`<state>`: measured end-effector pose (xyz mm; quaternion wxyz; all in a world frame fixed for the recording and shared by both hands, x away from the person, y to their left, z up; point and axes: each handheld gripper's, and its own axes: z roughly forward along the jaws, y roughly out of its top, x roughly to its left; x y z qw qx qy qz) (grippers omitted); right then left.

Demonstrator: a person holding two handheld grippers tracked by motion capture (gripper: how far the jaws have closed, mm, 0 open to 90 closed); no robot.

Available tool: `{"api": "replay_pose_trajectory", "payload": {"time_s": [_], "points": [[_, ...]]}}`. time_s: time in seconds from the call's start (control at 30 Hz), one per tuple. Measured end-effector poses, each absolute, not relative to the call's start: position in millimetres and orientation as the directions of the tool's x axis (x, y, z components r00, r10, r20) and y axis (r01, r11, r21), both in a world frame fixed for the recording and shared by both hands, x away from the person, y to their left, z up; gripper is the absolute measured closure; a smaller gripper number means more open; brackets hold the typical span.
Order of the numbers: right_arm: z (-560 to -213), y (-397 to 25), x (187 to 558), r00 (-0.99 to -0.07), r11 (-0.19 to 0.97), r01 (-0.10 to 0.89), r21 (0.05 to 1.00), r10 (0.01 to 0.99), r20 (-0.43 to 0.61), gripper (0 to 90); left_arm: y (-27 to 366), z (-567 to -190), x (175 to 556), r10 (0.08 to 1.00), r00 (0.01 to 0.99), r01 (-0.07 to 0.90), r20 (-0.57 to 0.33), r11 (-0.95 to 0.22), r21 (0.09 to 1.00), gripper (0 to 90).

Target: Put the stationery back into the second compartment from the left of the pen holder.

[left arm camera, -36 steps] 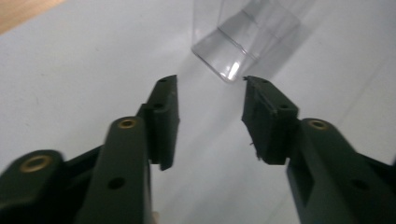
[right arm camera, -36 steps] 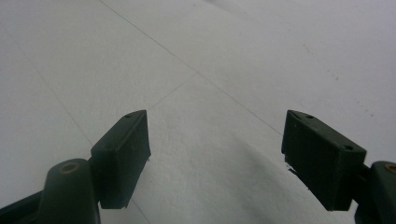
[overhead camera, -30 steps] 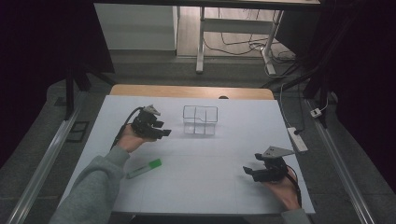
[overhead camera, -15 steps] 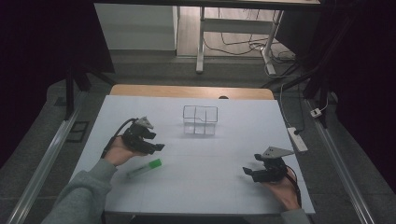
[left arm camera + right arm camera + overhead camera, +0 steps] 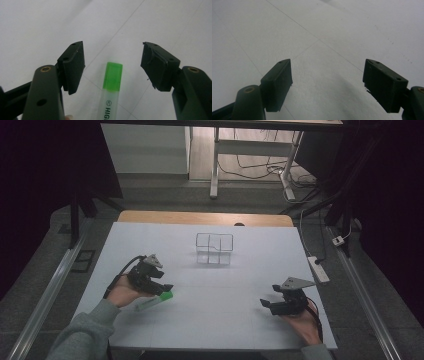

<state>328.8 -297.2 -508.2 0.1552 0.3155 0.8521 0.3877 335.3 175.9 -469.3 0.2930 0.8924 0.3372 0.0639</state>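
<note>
A highlighter with a green cap (image 5: 154,300) (image 5: 111,87) lies flat on the white table (image 5: 215,285). My left gripper (image 5: 162,287) (image 5: 112,65) hovers open just over its capped end, one jaw on each side, neither touching it. My right gripper (image 5: 266,304) (image 5: 328,85) stands open at the table's right front with bare table between its jaws. A clear box divided into compartments (image 5: 214,248) sits in the middle toward the back.
A white power strip (image 5: 318,269) lies along the table's right edge. Beyond the far edge there is a wooden strip (image 5: 200,217) and a desk frame with cables on the floor (image 5: 250,165). Metal rails run beside the table on both sides.
My left gripper has come back from near the clear box toward the person and down, ending over the highlighter's green cap. The right gripper has stayed in place.
</note>
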Motion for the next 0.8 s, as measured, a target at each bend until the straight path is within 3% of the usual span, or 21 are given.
{"api": "replay_pose_trajectory", "payload": {"time_s": [0.8], "points": [[-509.9,-296.3,328.9,-0.757,0.510,0.424,0.749,0.654,-0.017,22.8,161.2,-498.8,334.4,0.622,0.781,0.578,-0.063,-0.681,0.450,32.4]]}}
